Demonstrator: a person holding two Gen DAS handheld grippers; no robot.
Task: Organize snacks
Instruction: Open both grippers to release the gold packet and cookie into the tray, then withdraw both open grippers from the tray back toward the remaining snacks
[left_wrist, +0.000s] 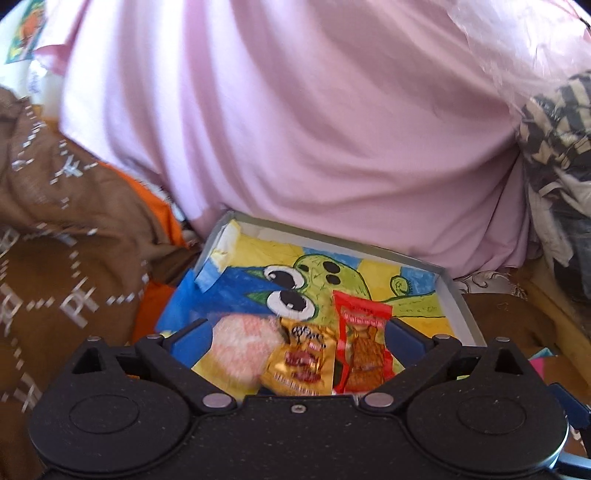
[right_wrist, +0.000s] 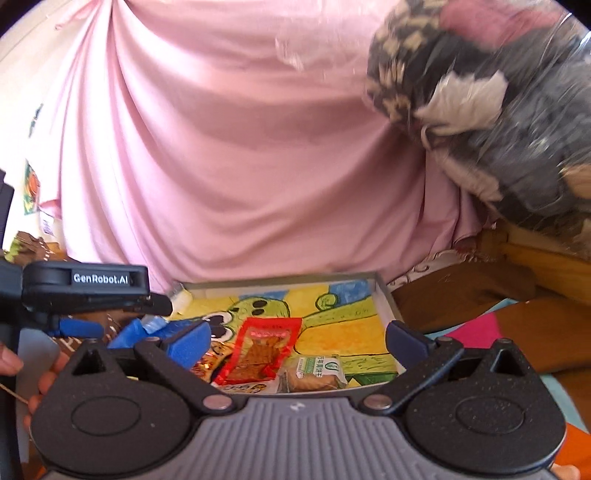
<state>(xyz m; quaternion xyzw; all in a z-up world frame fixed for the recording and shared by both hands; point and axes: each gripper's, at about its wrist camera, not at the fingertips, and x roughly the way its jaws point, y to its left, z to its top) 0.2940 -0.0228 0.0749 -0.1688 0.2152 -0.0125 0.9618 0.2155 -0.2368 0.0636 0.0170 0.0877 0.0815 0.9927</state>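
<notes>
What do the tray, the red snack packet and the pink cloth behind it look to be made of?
Tray: thin, stiff grey walls, likely cardboard or sheet metal; a crayon-style drawing lines its floor.
Red snack packet: glossy plastic film, with shine and crimped ends.
Pink cloth: soft matte fabric, hanging in folds.

Ahead of you a large pink sheet (left_wrist: 295, 122) drapes over a bulky mound and fills most of both views. To your left lies a brown blanket (left_wrist: 55, 229) with a pale geometric pattern, and an orange cloth (left_wrist: 155, 206) shows just beside it. On the right, a clear plastic bag of dark and checked clothes (right_wrist: 480, 103) sits up against the pink sheet, above a wooden frame (right_wrist: 546, 254).
</notes>
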